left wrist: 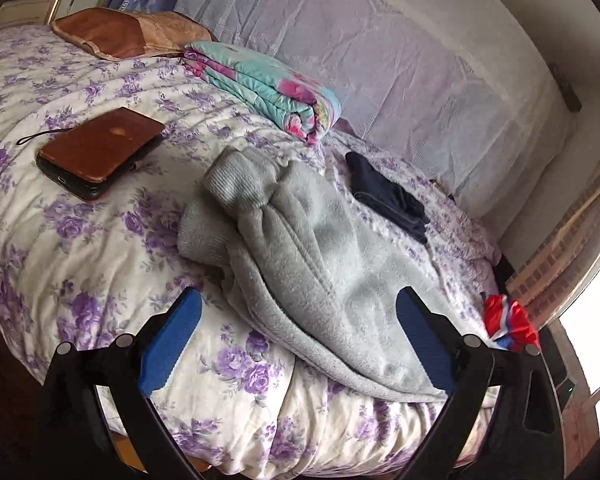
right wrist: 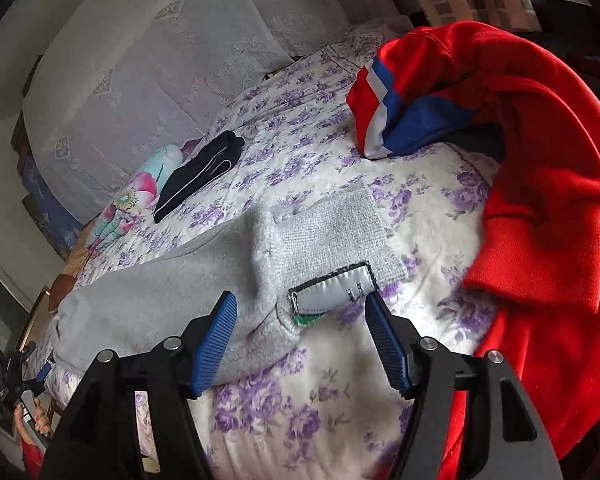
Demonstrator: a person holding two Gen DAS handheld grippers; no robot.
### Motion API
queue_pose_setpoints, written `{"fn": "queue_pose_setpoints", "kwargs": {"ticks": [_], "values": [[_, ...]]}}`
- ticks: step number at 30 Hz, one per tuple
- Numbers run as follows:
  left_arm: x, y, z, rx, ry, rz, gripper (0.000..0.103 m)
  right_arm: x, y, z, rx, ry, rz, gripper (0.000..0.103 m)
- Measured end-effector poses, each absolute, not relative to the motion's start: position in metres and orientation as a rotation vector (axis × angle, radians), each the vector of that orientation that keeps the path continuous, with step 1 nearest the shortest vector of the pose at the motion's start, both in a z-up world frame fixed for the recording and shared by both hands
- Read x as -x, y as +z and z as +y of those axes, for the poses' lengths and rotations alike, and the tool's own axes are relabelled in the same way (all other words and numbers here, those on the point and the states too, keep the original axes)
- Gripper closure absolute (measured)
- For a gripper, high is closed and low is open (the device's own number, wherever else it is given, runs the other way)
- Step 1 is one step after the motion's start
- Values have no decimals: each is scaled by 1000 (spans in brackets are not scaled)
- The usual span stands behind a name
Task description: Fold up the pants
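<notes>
Grey fleece pants (left wrist: pixel 312 248) lie folded on a bed's purple-flowered quilt (left wrist: pixel 60 240). The left gripper (left wrist: pixel 300 320) hovers spread wide and empty at their edge; the right gripper (right wrist: pixel 300 312), partly spread, apparently grips nothing by the waistband label (right wrist: pixel 332 288). A red garment (right wrist: pixel 540 200) lies at three o'clock.

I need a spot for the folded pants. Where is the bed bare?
Bare quilt lies between the brown case and the grey pants, and between the pants' waistband and the red garment. It is crowded toward the wall: folded blanket, dark garment.
</notes>
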State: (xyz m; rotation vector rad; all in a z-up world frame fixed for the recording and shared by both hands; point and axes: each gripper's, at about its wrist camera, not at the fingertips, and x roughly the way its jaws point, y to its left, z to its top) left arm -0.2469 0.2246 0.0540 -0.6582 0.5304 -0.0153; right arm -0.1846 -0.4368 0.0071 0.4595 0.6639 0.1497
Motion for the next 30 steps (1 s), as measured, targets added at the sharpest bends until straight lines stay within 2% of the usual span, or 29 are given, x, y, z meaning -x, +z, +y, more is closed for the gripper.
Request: {"fn": "queue_pose_setpoints", "kwargs": {"ticks": [6,14,21,25,30], "values": [[221,74,220,652,-89,549,8,195,3,-427,-535,233,654,36],[181,45,221,778,-129,630,8,201,9,-423,-556,257,636,36],[184,38,208,692,-89,681,8,200,4,-421,-575,269,661,36],[195,26,215,759,-114,678,8,199,4,-422,-590,279,662,36],[176,28,206,720,-91,666,8,197,-3,-423,-614,274,687,36]]}}
